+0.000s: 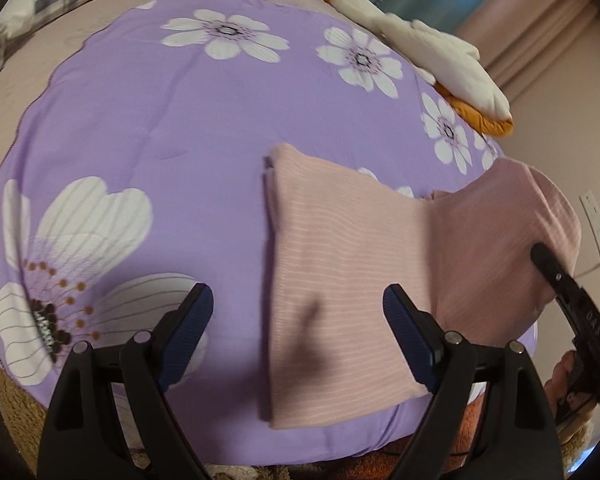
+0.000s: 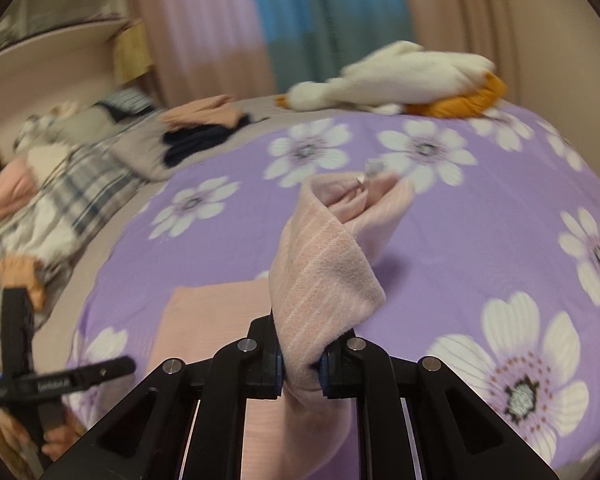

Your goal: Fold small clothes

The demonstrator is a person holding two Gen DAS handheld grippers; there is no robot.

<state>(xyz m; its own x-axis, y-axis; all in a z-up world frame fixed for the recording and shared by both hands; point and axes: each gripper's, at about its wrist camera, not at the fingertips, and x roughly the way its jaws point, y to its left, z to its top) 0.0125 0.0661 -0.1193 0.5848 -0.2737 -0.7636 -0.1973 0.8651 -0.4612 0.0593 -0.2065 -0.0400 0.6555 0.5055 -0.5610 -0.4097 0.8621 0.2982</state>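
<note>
A pink striped garment (image 1: 340,264) lies on the purple flowered quilt (image 1: 160,128), its left part flat with a straight folded edge. Its right part is lifted off the quilt. My left gripper (image 1: 298,312) hovers open above the garment's near left side, and the blue pads touch nothing. My right gripper (image 1: 540,258) comes in from the right edge at the raised cloth. In the right wrist view my right gripper (image 2: 300,366) is shut on an edge of the pink garment (image 2: 324,276), which curls upward from the pads. One of the left gripper's fingers (image 2: 100,370) shows at the lower left.
A white plush goose (image 2: 400,76) with orange feet lies at the quilt's far edge. Folded dark and pink clothes (image 2: 204,128) and a plaid pillow (image 2: 72,192) sit to the left on the beige sheet. Curtains hang behind. A wall socket (image 1: 598,228) is at the right.
</note>
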